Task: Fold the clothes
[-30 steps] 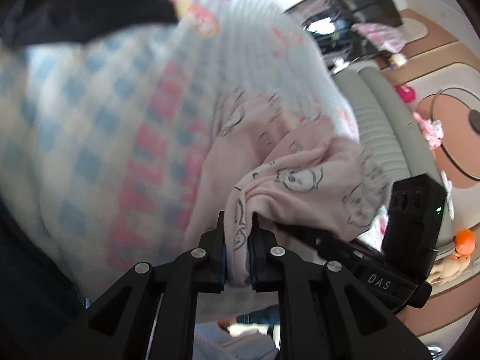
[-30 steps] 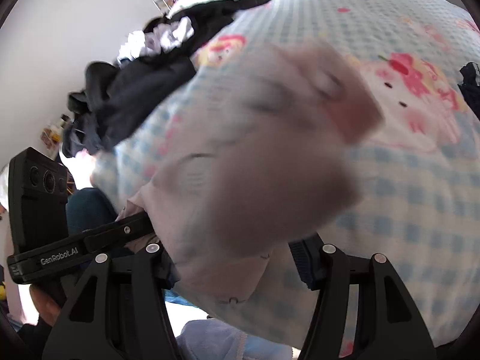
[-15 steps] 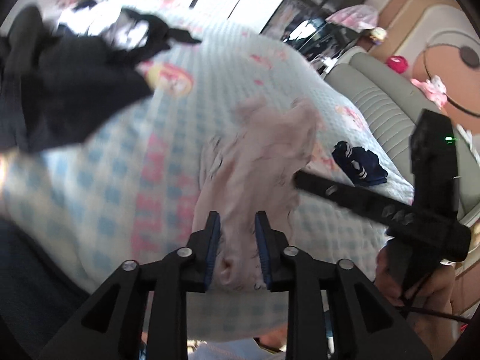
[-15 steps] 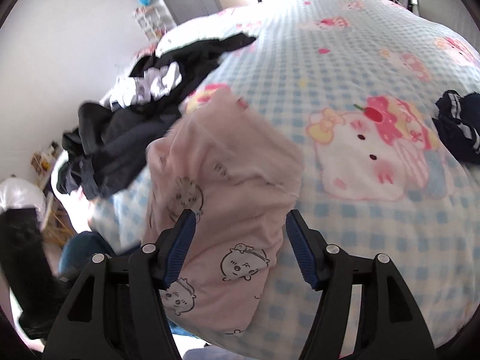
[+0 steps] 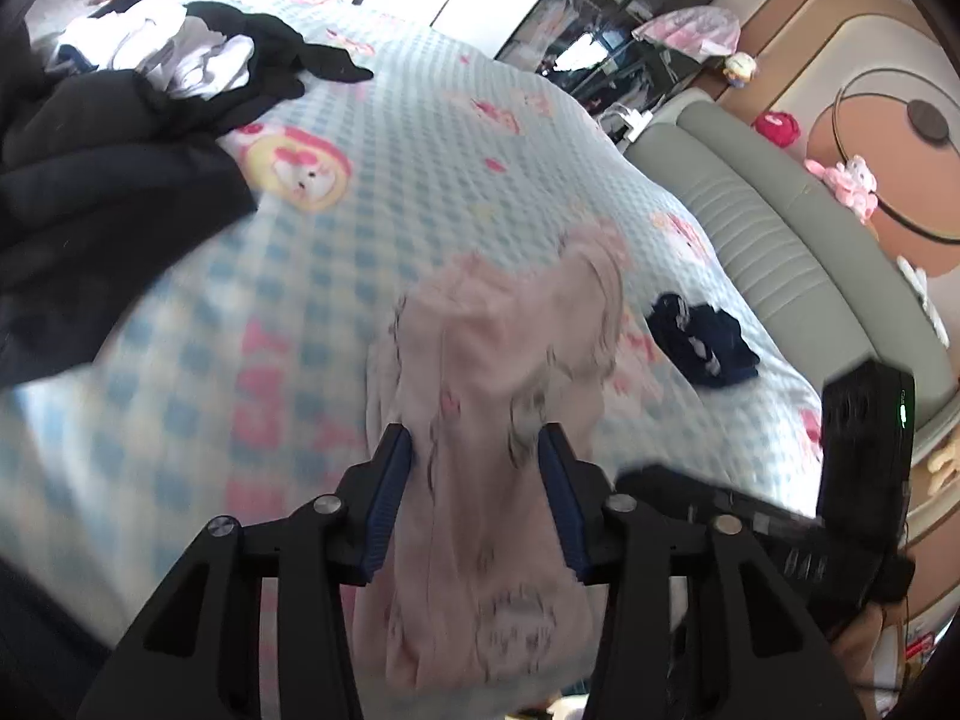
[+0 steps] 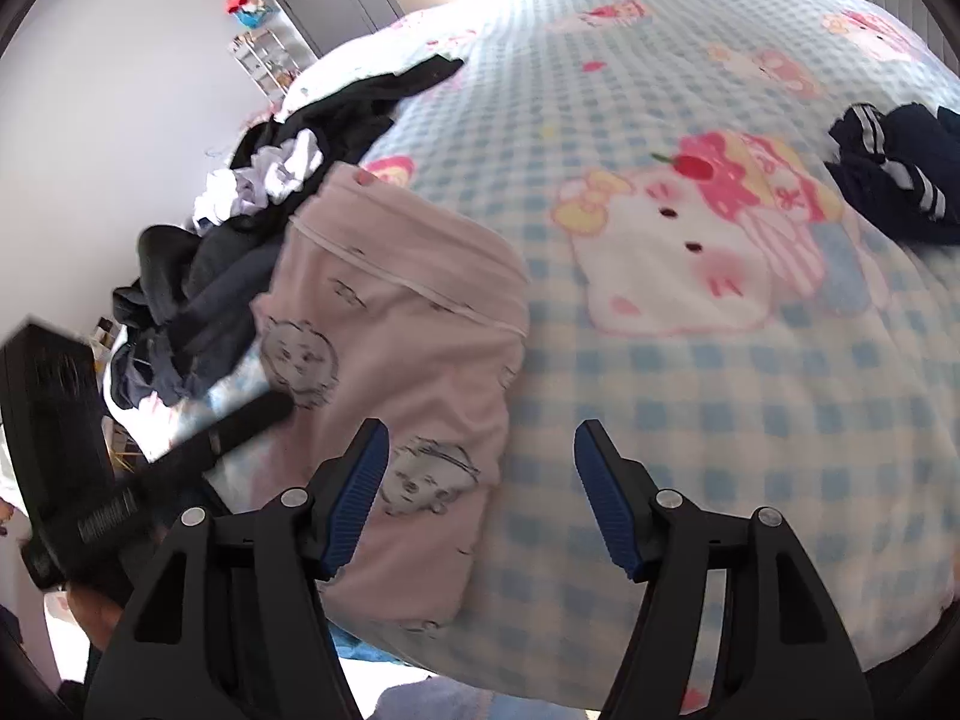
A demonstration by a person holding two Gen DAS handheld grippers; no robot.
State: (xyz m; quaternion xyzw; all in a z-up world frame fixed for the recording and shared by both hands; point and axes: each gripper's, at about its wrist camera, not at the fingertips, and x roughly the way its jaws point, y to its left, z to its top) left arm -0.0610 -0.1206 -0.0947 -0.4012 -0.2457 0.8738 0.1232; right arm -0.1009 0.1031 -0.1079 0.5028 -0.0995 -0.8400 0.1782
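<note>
Left wrist view: pink garment (image 5: 480,348) blurred, running away from the camera in a long crumpled strip on the checked blanket (image 5: 420,138).
Landmark: dark clothes pile (image 5: 120,180) on the same blanket.
Place of garment: just beside the dark clothes pile, at the near edge of the bed, partly hanging over that edge.
Left gripper (image 5: 474,492): narrow gap, cloth lying between the 2 pads; no clear pinch visible, so judged loose and not holding.
Right gripper (image 6: 480,492): wide and opening; only the garment's side edge under 1 pad, nothing clamped between the 2.
Step in hand: probably the laying out of the garment for a first fold, with both tongs loose above it; no fold finished yet, to judge from the wrinkles.
Next move: likely a fresh grip on 2 corners on the side away from the dark clothes pile, then a pull to flatten before folding; needs care not to drag the pile along.
Only in right wrist view: flat shape of the garment, its white seam line and cartoon prints, and its edge touching the dark clothes pile.
Only in left wrist view: bunched far end of the garment, and the grey padded headboard (image 5: 780,228), well apart from the dark clothes pile.
Both views: navy garment (image 6: 888,180), well apart from the dark clothes pile, beyond the pink one.
</note>
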